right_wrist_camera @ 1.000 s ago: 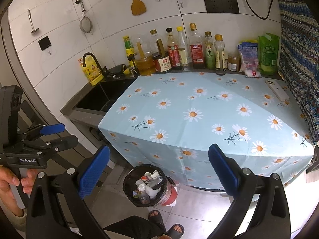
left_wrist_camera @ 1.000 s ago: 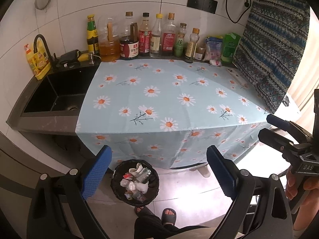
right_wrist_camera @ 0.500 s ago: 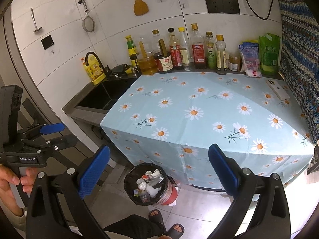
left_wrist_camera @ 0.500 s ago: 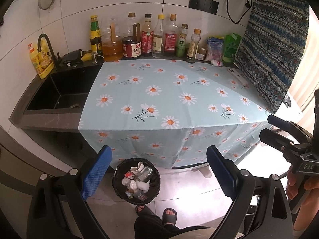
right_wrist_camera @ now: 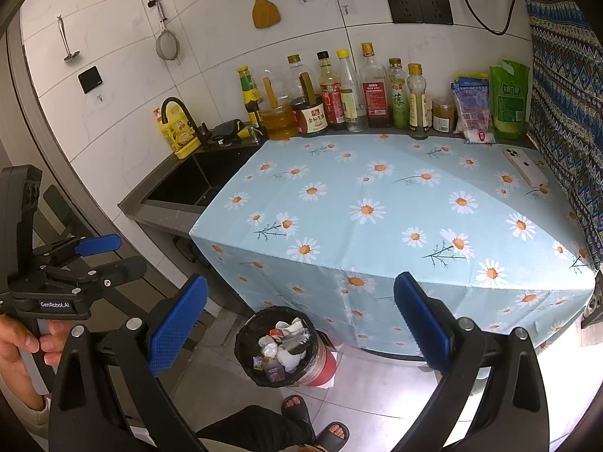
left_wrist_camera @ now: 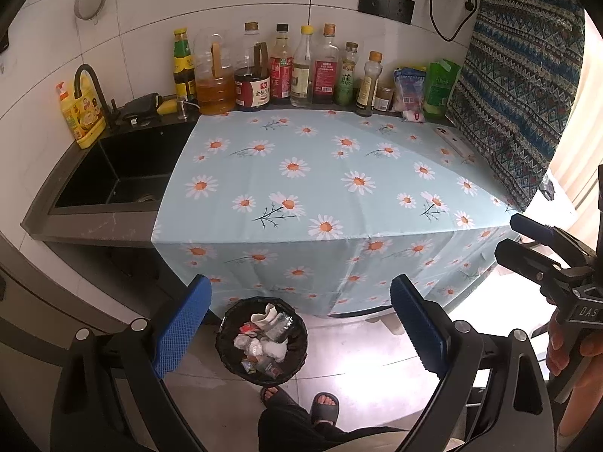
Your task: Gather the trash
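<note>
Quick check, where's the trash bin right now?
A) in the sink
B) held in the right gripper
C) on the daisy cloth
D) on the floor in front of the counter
D: the trash bin stands on the floor tiles below the daisy cloth's hanging edge, near the person's sandalled feet; both grippers are empty.

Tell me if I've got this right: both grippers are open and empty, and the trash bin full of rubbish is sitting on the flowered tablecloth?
Not quite. The trash bin stands on the floor in front of the flowered tablecloth, as the right wrist view shows. The rest holds.
</note>
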The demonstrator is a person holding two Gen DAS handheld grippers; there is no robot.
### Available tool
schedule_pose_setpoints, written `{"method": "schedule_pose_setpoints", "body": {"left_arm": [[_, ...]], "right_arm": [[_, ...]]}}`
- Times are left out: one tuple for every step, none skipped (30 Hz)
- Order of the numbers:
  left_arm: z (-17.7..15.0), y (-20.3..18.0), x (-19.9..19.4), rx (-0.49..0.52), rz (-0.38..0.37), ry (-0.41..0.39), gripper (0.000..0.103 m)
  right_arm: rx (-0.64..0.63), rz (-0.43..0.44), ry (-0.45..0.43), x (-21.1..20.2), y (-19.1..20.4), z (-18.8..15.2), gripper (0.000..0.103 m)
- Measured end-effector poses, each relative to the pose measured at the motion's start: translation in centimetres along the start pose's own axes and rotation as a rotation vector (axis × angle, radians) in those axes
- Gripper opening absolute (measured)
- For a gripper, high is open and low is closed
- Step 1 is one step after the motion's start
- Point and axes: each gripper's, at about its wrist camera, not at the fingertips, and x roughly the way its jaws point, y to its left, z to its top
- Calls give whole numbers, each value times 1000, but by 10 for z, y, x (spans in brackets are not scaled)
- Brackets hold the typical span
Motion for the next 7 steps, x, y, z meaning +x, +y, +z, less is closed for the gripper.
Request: {"method": "schedule_pose_setpoints", "body": {"left_arm": [[0,0,0,0,2,1,93],[0,-1,0,0,4,2,93],[1,-1,1,1,8,2,93],[1,-2,1,2,8,-2,93],[1,-3,1,2,9,-5,93],[1,-3,0,2,10,-6,93],[1,-4,1,3,11,-4,93]], "right_arm": [[-1,-1,0,0,0,0,98],[0,-2,1,0,0,0,98],[1,-2,2,0,-1,0,98],[2,0,5,1,-3,-1,98],[3,1,6,1,-4,-1,98],[1,-1,6,1,-5,-1,98],[2,-1,5,1,-4,-2,98]]}}
